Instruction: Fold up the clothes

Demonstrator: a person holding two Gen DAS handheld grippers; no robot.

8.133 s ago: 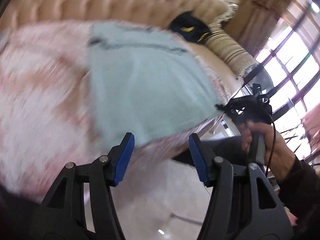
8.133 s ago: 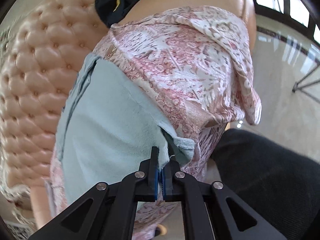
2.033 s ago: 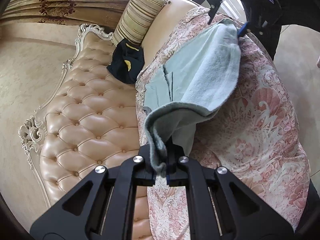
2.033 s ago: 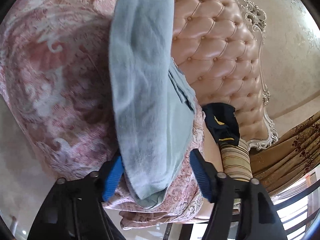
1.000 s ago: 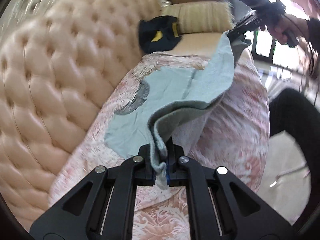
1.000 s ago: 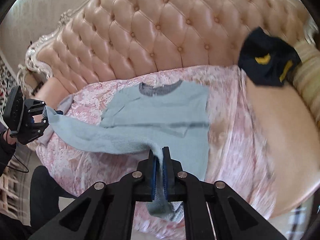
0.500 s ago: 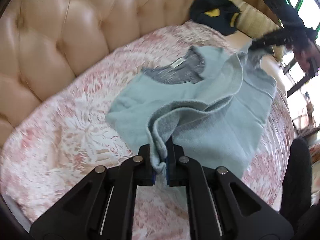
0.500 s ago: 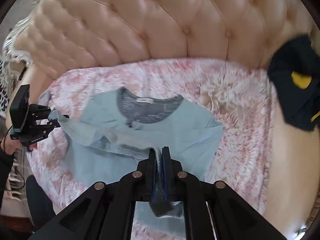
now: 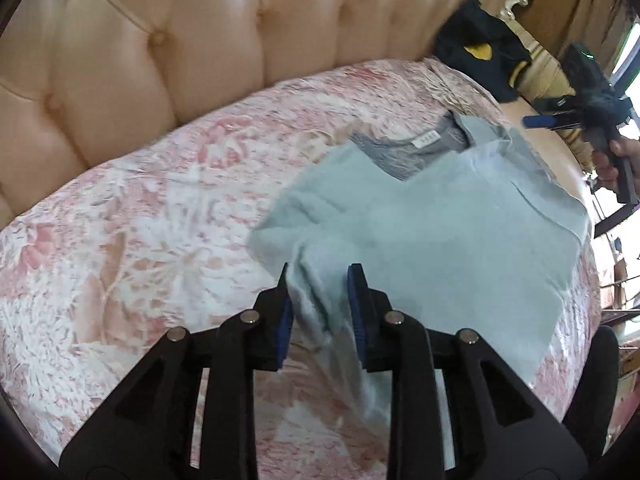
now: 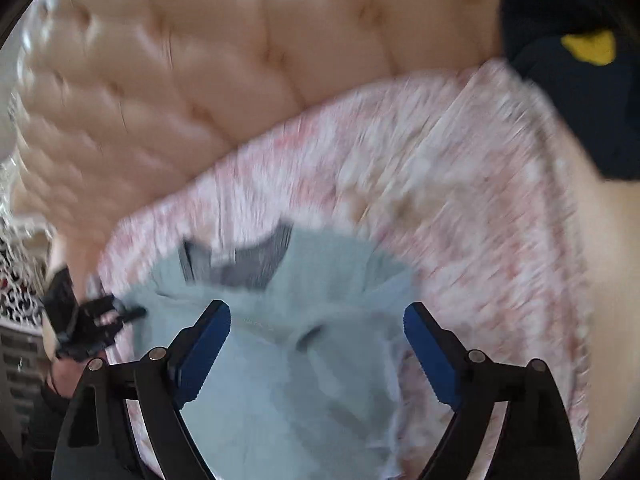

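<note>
1. left tool: partly open, blue pads straddling a bunched edge of the pale blue top, possibly brushing it, not clamping.
2. pale blue top: doubled over on the pink floral cover of the sofa, collar toward the backrest.
3. right tool: wide open above the cloth, holding nothing.
4. risk: snagging a pad while lifting away, dragging the fold askew.
</note>
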